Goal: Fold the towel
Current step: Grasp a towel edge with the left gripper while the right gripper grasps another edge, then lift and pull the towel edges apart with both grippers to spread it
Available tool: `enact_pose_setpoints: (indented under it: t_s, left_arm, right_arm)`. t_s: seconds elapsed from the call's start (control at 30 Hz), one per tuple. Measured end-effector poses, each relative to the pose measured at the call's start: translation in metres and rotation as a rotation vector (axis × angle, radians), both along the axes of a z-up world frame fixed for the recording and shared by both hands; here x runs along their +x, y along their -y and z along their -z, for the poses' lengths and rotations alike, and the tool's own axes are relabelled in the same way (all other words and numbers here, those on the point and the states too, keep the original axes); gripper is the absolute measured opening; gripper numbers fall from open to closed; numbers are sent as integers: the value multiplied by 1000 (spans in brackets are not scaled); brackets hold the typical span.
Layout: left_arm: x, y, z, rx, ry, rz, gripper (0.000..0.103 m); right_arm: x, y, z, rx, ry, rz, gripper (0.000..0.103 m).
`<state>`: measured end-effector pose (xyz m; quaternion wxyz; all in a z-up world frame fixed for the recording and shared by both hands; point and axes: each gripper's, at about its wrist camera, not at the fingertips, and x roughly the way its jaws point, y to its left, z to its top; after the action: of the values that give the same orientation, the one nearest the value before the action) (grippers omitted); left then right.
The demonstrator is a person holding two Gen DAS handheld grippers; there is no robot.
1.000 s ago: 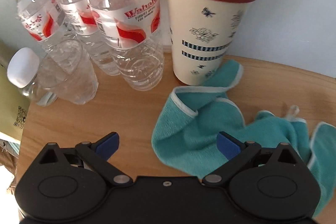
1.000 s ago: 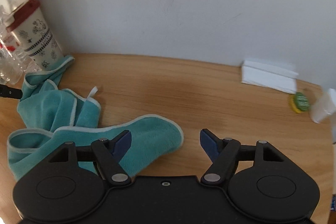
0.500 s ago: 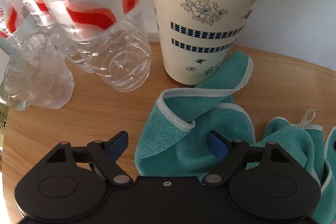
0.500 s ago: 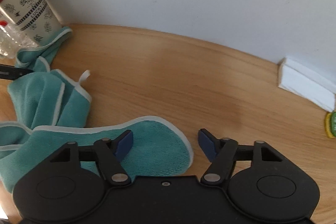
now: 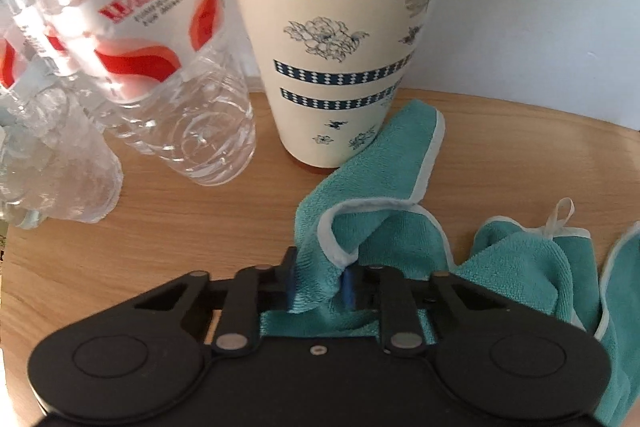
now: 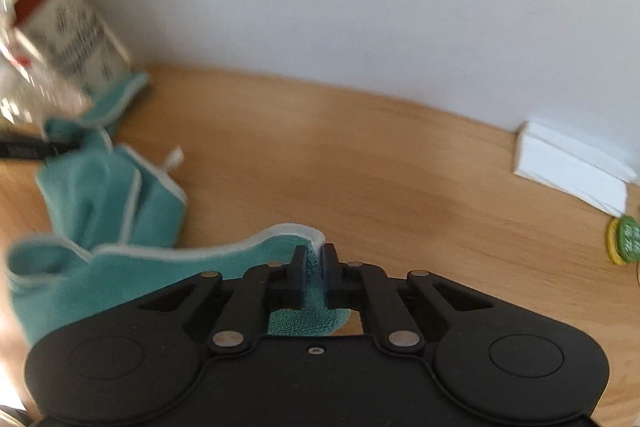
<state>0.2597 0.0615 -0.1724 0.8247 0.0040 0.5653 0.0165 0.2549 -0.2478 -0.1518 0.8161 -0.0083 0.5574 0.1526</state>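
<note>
A teal towel (image 5: pixel 404 235) with white piping lies crumpled on the wooden table (image 5: pixel 180 227), one corner resting against the cup's base. My left gripper (image 5: pixel 320 279) is shut on a bunched fold of the towel at its left end. In the right wrist view the towel (image 6: pixel 104 195) stretches from the cup down to the gripper. My right gripper (image 6: pixel 314 267) is shut on the towel's white-edged right corner. The left gripper's black tip (image 6: pixel 28 149) shows at the far left of the right wrist view.
A cream cup (image 5: pixel 344 43) with a red lid and base stands just behind the towel. Clear plastic bottles (image 5: pixel 160 39) crowd to its left. At the table's right are a white folded paper (image 6: pixel 572 163) and a green-and-yellow disc (image 6: pixel 624 241). A white wall rises behind.
Both grippers have gone from open to shut on the towel. The left one moved forward toward the cup; the right one closed over the towel's near corner.
</note>
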Motion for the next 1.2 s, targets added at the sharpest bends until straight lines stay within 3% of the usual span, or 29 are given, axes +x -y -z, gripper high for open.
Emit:
enact_pose_setpoints:
  t_s: [0.23, 0.4, 0.6, 0.77, 1.0, 1.2]
  left_arm:
    - [-24, -18, -19, -21, 54, -35, 16]
    - [-48, -30, -33, -15, 90, -56, 16]
    - [-89, -62, -54, 0, 107, -96, 16]
    - [-135, -102, -57, 28, 76, -125, 16]
    - [-165, -149, -49, 34, 2, -166, 16]
    - [-185, -167, -38, 43, -15, -166, 16]
  right_arm:
    - [-21, 17, -63, 66, 169, 92, 5]
    - [-54, 36, -97, 54, 280, 156, 5]
    - [-111, 63, -113, 43, 323, 308, 5]
    - [-157, 68, -110, -24, 300, 380, 5]
    - [-203, 76, -69, -117, 173, 511, 5]
    - [-214, 76, -39, -189, 124, 500, 5]
